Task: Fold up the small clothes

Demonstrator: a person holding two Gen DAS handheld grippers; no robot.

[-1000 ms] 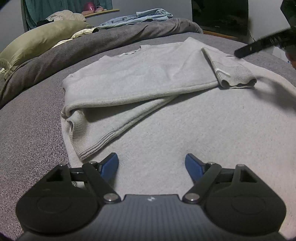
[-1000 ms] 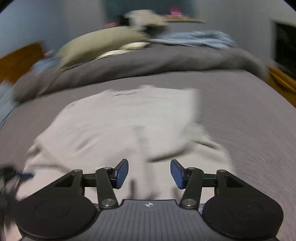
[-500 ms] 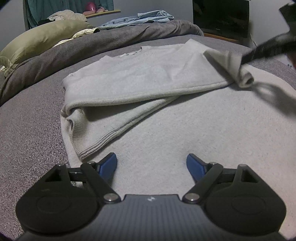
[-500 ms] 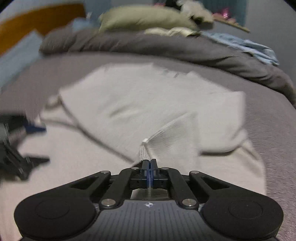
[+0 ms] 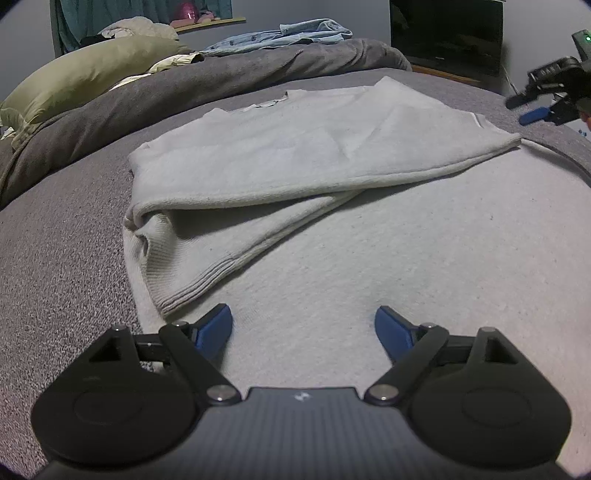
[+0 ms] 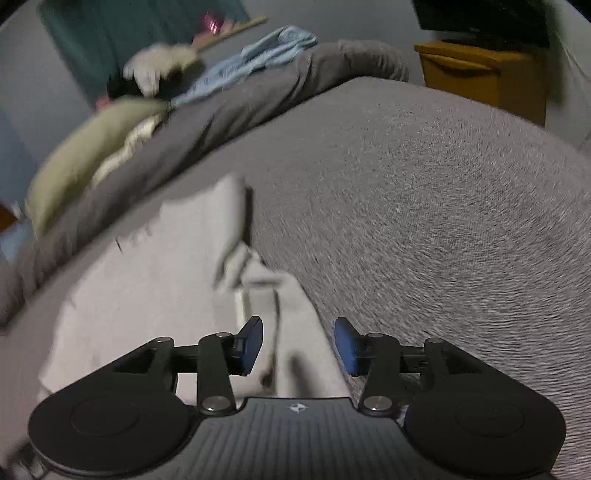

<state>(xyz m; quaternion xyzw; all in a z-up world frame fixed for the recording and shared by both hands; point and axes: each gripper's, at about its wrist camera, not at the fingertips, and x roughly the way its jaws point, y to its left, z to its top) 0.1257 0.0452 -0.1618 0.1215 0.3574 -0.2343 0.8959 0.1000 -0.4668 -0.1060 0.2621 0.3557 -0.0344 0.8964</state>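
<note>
A pale grey knit sweater [image 5: 332,206] lies flat on the grey bed cover, one sleeve folded across its body with the ribbed cuff [image 5: 192,288] near me. My left gripper [image 5: 303,325] is open and empty, low over the sweater's near part. My right gripper [image 6: 299,343] is open and empty above the sweater's right edge [image 6: 258,280]; it also shows in the left wrist view [image 5: 535,107] at the far right, above the bed. The right wrist view is blurred.
A rolled dark grey blanket [image 5: 184,85], an olive pillow [image 5: 81,74] and a light blue garment [image 5: 288,35] lie at the bed's far end. A wooden cabinet [image 6: 484,74] with a dark screen stands beyond the bed's right side.
My right gripper was shut on the right sleeve's cuff, let it go and opened, then drew back to the right. The sleeve now lies flatter. My left gripper has hardly moved.
</note>
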